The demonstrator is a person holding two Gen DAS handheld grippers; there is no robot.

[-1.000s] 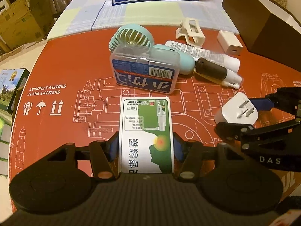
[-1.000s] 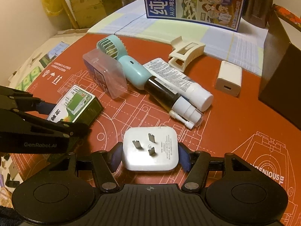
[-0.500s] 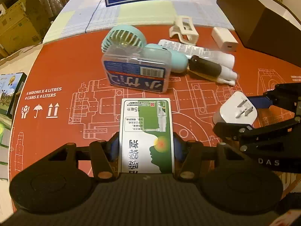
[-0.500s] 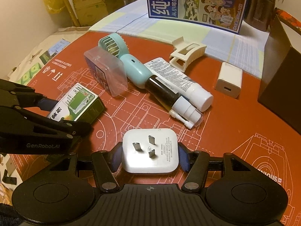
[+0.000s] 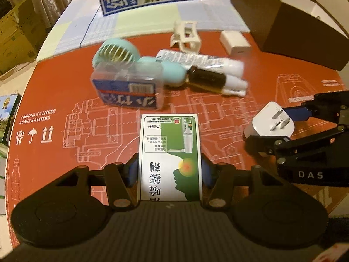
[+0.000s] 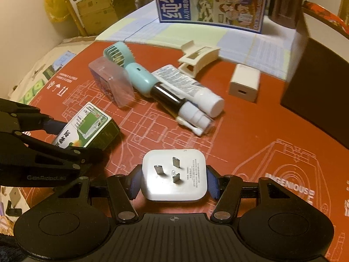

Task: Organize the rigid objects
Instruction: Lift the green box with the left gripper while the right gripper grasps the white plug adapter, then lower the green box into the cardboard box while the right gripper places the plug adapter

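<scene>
My left gripper (image 5: 169,170) is shut on a green and white medicine box (image 5: 170,152), held above the red mat; the box also shows in the right wrist view (image 6: 87,128). My right gripper (image 6: 173,182) is shut on a white plug adapter (image 6: 174,174) with its prongs up; the adapter also shows in the left wrist view (image 5: 269,124). Ahead lie a teal hand fan (image 6: 130,74), a clear plastic case (image 5: 128,91), a white tube (image 6: 187,87), a dark spray bottle (image 6: 174,102), a cream hair clip (image 6: 198,56) and a white charger cube (image 6: 244,83).
A dark brown box (image 5: 290,19) stands at the right back. A blue milk carton (image 6: 211,0) stands at the back on a pale cloth. The red mat (image 5: 54,83) ends at the left, with cardboard boxes (image 5: 15,35) on the floor beyond.
Both grippers have drawn back from the pile and lifted a little, each still holding its object. The pile looks farther away than before.
</scene>
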